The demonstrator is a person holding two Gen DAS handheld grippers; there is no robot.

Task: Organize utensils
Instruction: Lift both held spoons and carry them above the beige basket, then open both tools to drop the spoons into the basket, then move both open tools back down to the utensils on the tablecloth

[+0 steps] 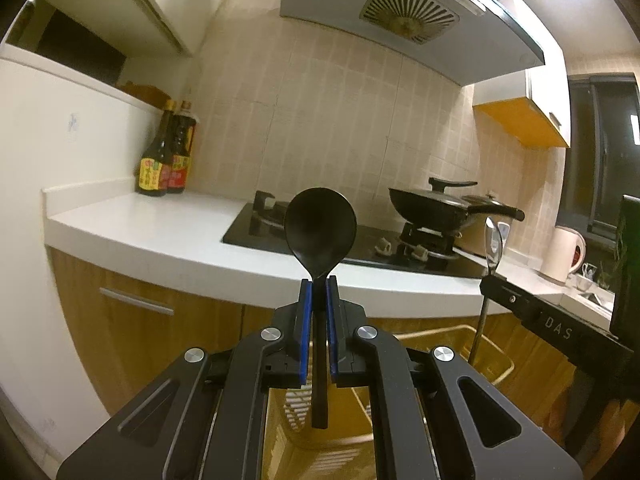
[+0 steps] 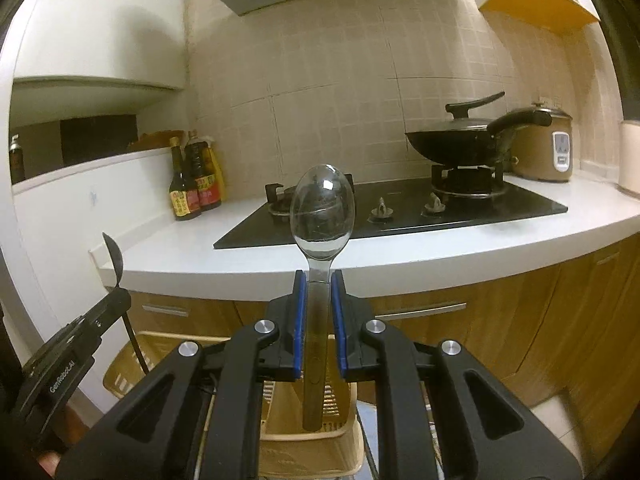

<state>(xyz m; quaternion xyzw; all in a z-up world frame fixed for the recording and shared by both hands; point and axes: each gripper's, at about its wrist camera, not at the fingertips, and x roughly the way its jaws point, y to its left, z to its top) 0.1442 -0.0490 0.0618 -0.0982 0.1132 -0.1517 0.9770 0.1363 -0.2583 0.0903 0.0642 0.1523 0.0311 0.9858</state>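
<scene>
My left gripper [image 1: 319, 282] is shut on the handle of a black spoon [image 1: 321, 226], which stands upright with its bowl above the blue pads. My right gripper [image 2: 319, 276] is shut on a shiny metal spoon [image 2: 322, 210], also upright. Each gripper shows in the other's view: the right one with the metal spoon [image 1: 493, 244] at the right edge, the left one with the black spoon [image 2: 114, 256] at the lower left. Below both hangs a beige slotted utensil basket [image 2: 120, 364], its rim [image 1: 460, 330] under the spoon handles.
A white counter [image 2: 192, 252] carries a black gas hob [image 2: 400, 212] with a black wok [image 2: 452, 146]. Sauce bottles [image 2: 192, 192] stand at the back left, a rice cooker [image 2: 544, 148] and a white kettle [image 1: 566, 254] to the right. Wooden cabinet doors [image 1: 132, 320] run below.
</scene>
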